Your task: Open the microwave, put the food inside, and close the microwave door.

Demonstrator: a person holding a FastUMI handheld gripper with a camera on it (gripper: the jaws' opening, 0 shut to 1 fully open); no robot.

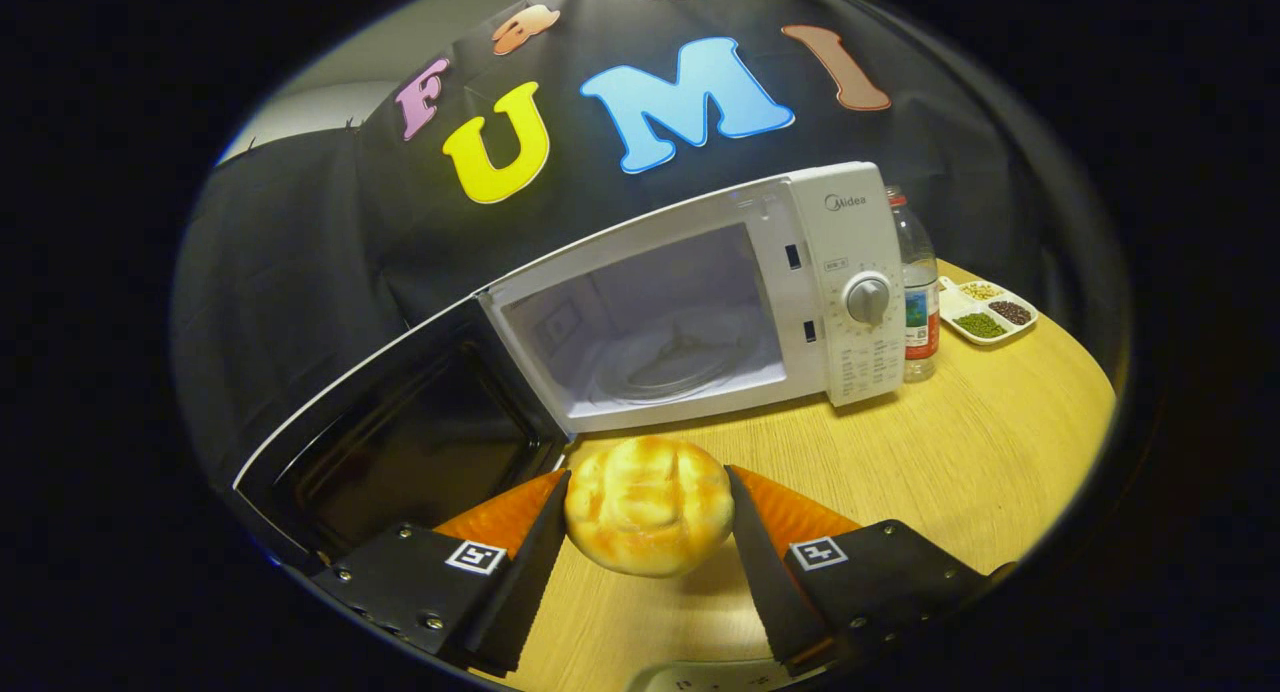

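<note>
Gripper clamping bun, seemingly lifted, open microwave ahead, door swung wide.

Bottle and snack tray on a wooden booth table

A clear plastic bottle with a red cap and a red-banded label stands upright on the light wooden table. Just beyond it, near the table's far corner, lies a white divided tray; its compartments hold separate small heaps of green, dark brown and pale yellowish grains or beans. The bottle and the tray stand close together, though whether they touch cannot be told. Black cloth backs the table.
</note>
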